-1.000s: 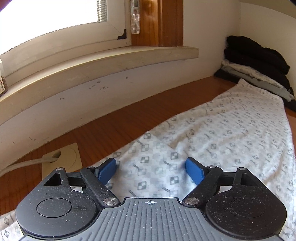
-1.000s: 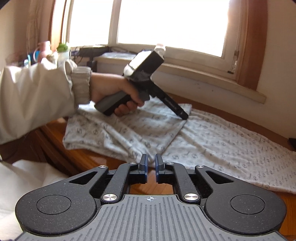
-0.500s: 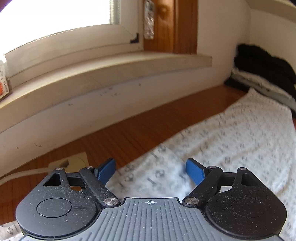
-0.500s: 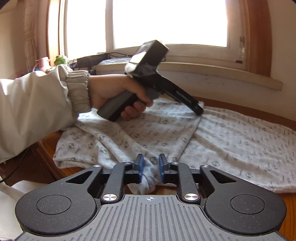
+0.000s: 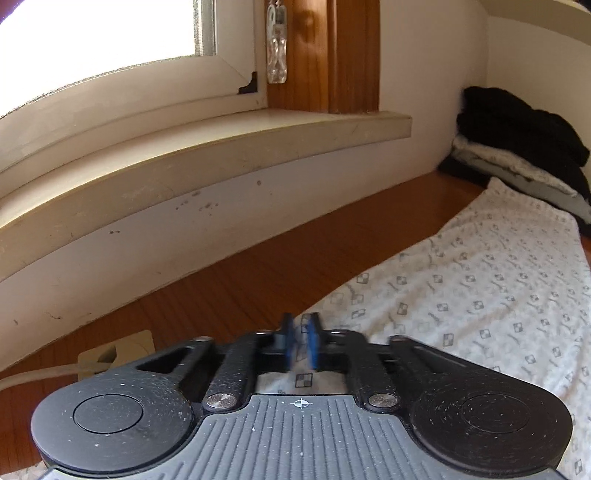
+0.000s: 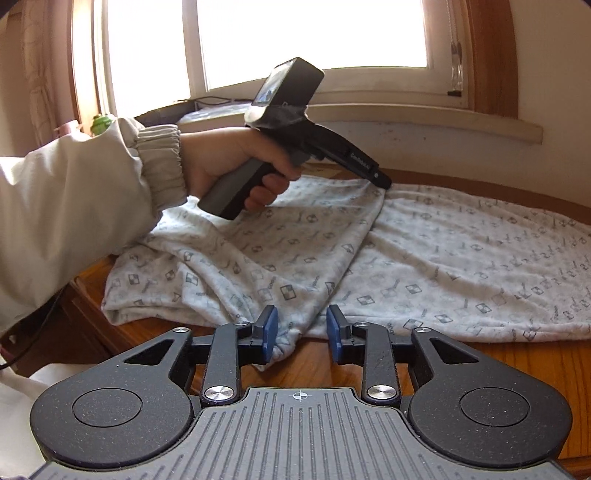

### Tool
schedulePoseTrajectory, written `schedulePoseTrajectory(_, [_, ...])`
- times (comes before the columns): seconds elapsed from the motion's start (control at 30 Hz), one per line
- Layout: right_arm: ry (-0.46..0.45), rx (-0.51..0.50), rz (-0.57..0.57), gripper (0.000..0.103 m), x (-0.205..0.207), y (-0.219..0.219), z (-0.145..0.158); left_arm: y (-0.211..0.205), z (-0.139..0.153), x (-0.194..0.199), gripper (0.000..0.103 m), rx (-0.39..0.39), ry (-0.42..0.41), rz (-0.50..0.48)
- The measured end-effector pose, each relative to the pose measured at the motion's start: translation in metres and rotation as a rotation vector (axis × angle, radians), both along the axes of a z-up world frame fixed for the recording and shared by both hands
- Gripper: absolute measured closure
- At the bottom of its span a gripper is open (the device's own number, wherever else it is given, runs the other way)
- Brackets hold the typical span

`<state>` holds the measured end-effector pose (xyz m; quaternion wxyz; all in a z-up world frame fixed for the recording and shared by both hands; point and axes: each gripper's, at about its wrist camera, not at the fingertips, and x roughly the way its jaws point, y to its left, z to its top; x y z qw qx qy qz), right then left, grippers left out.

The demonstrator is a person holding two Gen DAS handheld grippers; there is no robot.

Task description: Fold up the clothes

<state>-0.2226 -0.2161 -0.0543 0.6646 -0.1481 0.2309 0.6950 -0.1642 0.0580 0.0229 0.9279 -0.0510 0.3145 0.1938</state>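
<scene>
Left tongs [image 5: 300,341] clenched on far edge of patterned garment [image 6: 443,258] lying on bench [image 5: 258,273]; right tongs [image 6: 301,334] released at near edge

A bright window [image 6: 314,33] w/ pale frame fills the back wall, daylight very strong, glass looks white. Under it runs a beige sill [image 5: 207,147], and dark wood trim [image 5: 332,55] stands at the window's side. The wall [image 5: 229,221] below is white w/ small dark spots. The surface [image 5: 240,284] is reddish-brown wood; a beige socket plate [image 5: 122,350] w/ cable sits on it near the wall.
</scene>
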Motion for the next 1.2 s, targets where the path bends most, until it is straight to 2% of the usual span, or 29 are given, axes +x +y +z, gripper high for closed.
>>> schedulePoseTrajectory(0.07, [0.0,0.002,0.013,0.08,-0.002,-0.002,0.0,-0.001,0.001,-0.003,0.1,0.013,-0.011,0.004])
schedulePoseTrajectory(0.1, [-0.002,0.006,0.014,0.094,-0.004,-0.003,0.001,-0.002,0.003,-0.005,0.1,0.018,-0.018,0.005])
schedulePoseTrajectory(0.13, [-0.003,0.009,0.014,0.097,-0.005,-0.003,0.001,-0.002,0.005,-0.007,0.1,0.019,-0.03,0.003])
schedulePoseTrajectory(0.53, [-0.048,0.157,0.038,0.1,-0.014,-0.013,0.036,0.01,0.071,-0.05,0.101,-0.01,-0.25,0.04])
schedulePoseTrajectory(0.7, [-0.088,0.167,-0.013,0.1,-0.005,-0.007,0.034,0.019,0.062,-0.031,0.101,-0.013,-0.226,0.088])
schedulePoseTrajectory(0.8, [-0.066,0.112,-0.061,0.1,0.007,0.004,0.016,0.022,0.041,-0.015,0.099,-0.019,-0.155,0.103])
schedulePoseTrajectory(0.83, [-0.054,0.08,-0.06,0.1,0.01,0.006,0.009,0.021,0.035,-0.011,0.088,-0.016,-0.12,0.101])
schedulePoseTrajectory(0.87, [-0.051,0.066,-0.062,0.1,0.012,0.007,0.005,0.02,0.029,-0.008,0.073,-0.011,-0.088,0.101])
schedulePoseTrajectory(0.9, [-0.054,0.068,-0.073,0.093,0.012,0.005,0.004,0.018,0.027,-0.008,0.064,-0.001,-0.076,0.103])
schedulePoseTrajectory(0.93, [-0.059,0.072,-0.085,0.084,0.013,0.004,0.003,0.017,0.027,-0.011,0.049,0.004,-0.084,0.104])
schedulePoseTrajectory(0.97, [-0.063,0.076,-0.096,0.079,0.013,0.002,0.003,0.017,0.027,-0.014,0.041,0.005,-0.093,0.104])
schedulePoseTrajectory(1.0, [-0.058,0.089,-0.094,0.076,0.013,0.002,0.004,0.018,0.028,-0.017,0.041,-0.007,-0.1,0.103])
schedulePoseTrajectory(1.13, [-0.028,0.128,-0.014,0.076,0.002,0.008,0.009,0.02,0.029,-0.029,0.027,-0.023,-0.101,0.093])
schedulePoseTrajectory(1.2, [-0.035,0.119,0.046,0.077,-0.009,0.013,0.007,0.02,0.026,-0.035,0.027,-0.016,-0.085,0.087])
